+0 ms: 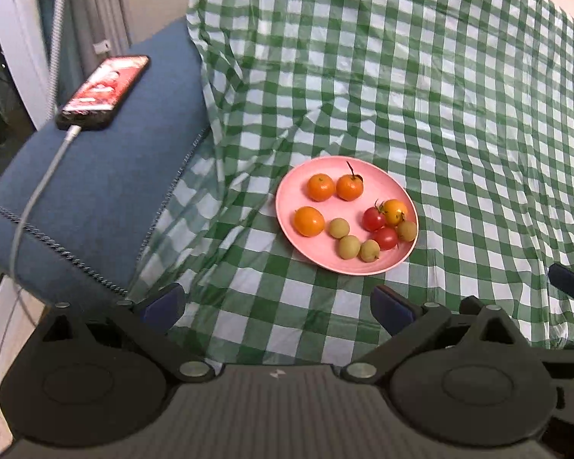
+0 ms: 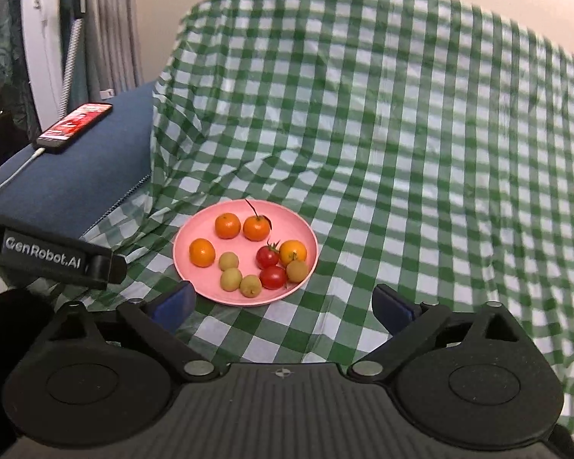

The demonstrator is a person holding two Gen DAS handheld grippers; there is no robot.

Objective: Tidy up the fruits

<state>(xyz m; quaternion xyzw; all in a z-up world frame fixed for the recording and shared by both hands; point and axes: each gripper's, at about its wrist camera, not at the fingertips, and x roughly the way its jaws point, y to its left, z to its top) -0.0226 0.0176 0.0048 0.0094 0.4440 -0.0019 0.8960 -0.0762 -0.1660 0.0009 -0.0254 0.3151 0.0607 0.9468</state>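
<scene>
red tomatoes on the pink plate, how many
2. One red tomato sits right of the plate's centre beside the orange-yellow one; the other lies just in front, near the front rim. None looks hidden.

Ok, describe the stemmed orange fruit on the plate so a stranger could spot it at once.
Find the pink plate on the green checked cloth, beside the blue cushion. At its far edge two orange fruits sit side by side. Take the right one, the stemmed fruit: it alone carries a long dark stalk sticking up, while its neighbour has none.
</scene>
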